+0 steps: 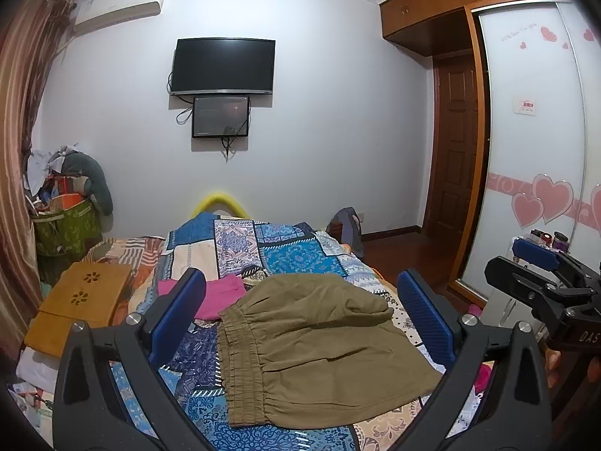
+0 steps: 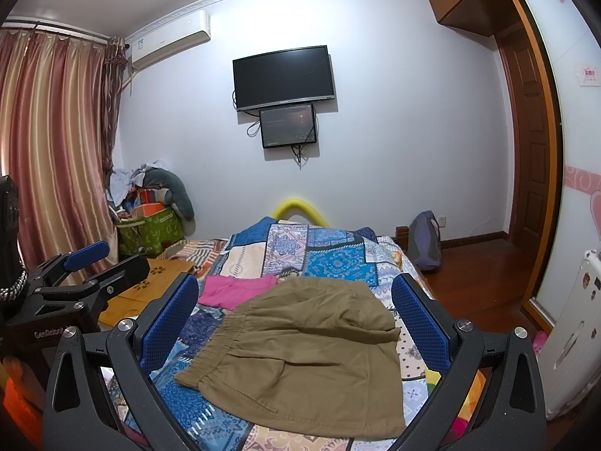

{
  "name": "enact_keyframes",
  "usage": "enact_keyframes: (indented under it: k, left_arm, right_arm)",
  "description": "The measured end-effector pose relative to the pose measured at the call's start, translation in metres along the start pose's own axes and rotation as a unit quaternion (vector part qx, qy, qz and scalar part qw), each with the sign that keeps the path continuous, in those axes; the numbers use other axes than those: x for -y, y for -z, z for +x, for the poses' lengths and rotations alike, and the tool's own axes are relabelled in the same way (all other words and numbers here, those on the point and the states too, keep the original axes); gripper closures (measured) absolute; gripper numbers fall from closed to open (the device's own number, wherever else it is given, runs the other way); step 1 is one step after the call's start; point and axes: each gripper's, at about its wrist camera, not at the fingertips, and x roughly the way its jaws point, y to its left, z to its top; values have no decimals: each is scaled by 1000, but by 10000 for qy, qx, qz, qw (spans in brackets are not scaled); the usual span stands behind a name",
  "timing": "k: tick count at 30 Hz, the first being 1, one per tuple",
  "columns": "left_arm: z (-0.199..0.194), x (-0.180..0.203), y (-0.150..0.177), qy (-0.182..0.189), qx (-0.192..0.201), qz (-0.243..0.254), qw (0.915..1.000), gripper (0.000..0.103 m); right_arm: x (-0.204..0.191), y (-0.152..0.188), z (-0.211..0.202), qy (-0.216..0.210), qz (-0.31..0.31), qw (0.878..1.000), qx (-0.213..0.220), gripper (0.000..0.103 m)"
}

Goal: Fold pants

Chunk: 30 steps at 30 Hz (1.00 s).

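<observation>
Left tongs (image 1: 300, 312) spread wide, nothing between the blue pads, held above the near end of the bed (image 1: 296, 251); right tongs (image 2: 295, 315) likewise wide and holding nothing. Olive pants (image 1: 319, 345) lie folded on the patchwork bedspread, framed between both sets of pads but touching neither, elastic waistband toward the left. Pink garment (image 1: 219, 298) lies just beyond the pants on the far left, wooden lap tray (image 1: 80, 304) at the bed's left edge, 2 dark screens (image 1: 223, 65) on the far wall.

Reads "DAS" on the right gripper (image 1: 541, 259) body; "GenRobot" on the left gripper (image 2: 101, 263) body.
</observation>
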Motion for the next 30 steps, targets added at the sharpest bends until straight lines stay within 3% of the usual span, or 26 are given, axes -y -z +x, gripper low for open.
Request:
enact_keyframes:
  k: [30]
  left_arm:
    - [6, 2, 3, -61, -36, 22, 10000, 0]
  right_arm:
    - [2, 4, 4, 19, 5, 10000, -52, 1]
